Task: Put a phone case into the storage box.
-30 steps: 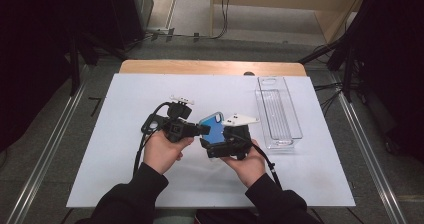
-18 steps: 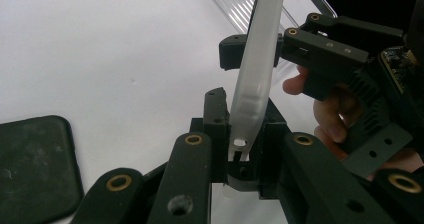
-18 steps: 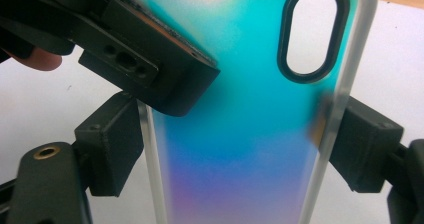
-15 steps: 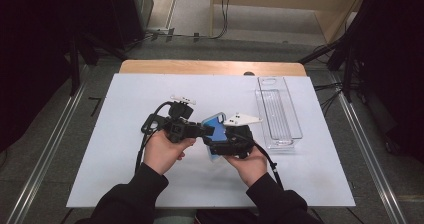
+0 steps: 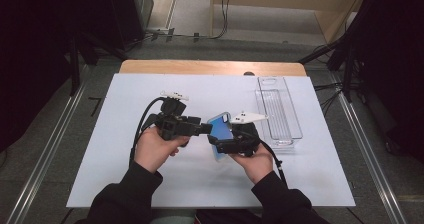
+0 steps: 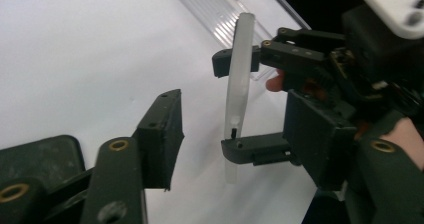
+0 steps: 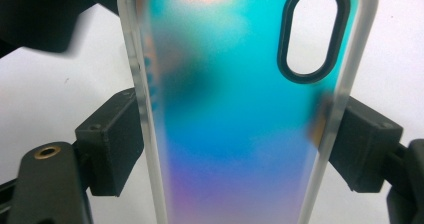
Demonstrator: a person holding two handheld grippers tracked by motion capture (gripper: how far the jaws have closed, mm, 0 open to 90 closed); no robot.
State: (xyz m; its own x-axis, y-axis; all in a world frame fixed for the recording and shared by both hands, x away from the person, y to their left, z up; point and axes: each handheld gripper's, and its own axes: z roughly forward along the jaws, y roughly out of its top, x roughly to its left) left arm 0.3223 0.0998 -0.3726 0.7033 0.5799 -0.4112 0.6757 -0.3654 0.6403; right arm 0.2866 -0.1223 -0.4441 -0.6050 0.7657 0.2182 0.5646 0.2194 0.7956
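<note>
I can read no text, label, brand, number or sign on anything here, neither on the case (image 7: 240,114) nor on my grippers.

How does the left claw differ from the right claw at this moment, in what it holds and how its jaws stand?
The right claw is shut on the phone case, its jaws pressing the case's two long edges; the left claw holds nothing. The left claw's jaws have just been opening and stand apart, beside the case, while the right claw's jaws grip it. Both are black, hand-held, and meet over the white table.
</note>
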